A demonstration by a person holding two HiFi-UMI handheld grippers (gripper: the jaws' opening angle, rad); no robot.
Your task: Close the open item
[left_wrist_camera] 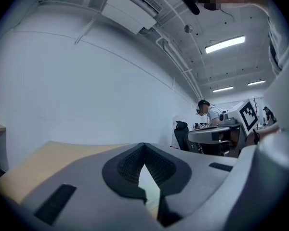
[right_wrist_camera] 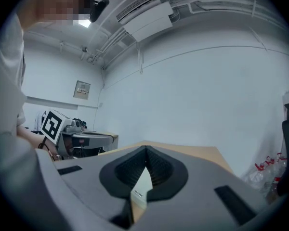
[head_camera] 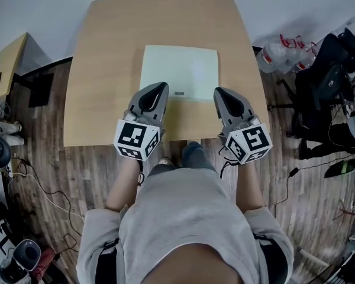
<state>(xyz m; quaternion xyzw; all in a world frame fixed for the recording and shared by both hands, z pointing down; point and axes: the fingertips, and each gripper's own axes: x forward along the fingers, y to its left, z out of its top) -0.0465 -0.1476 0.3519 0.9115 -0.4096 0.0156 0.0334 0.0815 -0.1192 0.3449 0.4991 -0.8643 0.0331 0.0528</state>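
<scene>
Pale wooden bench [head_camera: 106,70] stands on a dark plank floor [head_camera: 53,164], with cables [head_camera: 38,188] trailing at the left. A black chair [head_camera: 325,81] sits off to the right. White wall [left_wrist_camera: 86,81] ahead, strip lights [left_wrist_camera: 225,44] glowing overhead, an air-conditioning unit [right_wrist_camera: 147,16] up on the ceiling.

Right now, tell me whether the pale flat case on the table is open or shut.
Shut, it seems: the pale flat case lies flat on the table, no lid raised, its small tab at the near edge.

Bright, even ceiling strip lights [left_wrist_camera: 225,44]; fisheye-warped, dark-vignetted edges.
</scene>
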